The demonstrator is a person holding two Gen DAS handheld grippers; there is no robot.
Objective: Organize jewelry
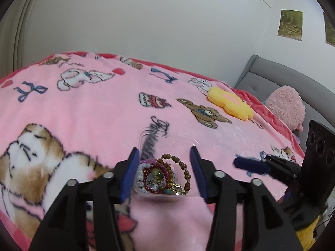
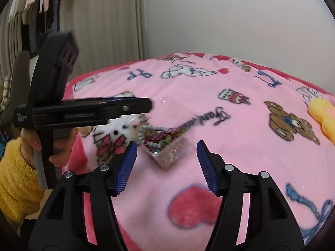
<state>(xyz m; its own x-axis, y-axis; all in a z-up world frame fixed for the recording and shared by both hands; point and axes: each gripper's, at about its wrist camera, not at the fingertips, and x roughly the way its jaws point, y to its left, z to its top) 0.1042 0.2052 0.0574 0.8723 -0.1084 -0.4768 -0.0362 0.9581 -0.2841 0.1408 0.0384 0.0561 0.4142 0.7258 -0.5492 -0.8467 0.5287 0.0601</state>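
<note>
A clear plastic box (image 1: 167, 142) lies on the pink blanket and holds a heap of bead bracelets (image 1: 165, 175), among them a brown wooden one (image 1: 185, 168). My left gripper (image 1: 165, 167) is open and empty, its blue pads either side of the box's near end. In the right wrist view the same box (image 2: 173, 113) with the bracelets (image 2: 162, 138) lies just ahead of my right gripper (image 2: 166, 159), which is open and empty. The left gripper (image 2: 146, 104) reaches in from the left above the box. The right gripper's blue tip (image 1: 249, 165) shows at the right.
A pink cartoon blanket (image 1: 104, 104) covers the bed. A yellow flower cushion (image 1: 230, 104) and a pink plush toy (image 1: 286, 106) lie near the grey headboard (image 1: 261, 71). A white wall stands behind. A curtain (image 2: 104, 21) hangs at the left.
</note>
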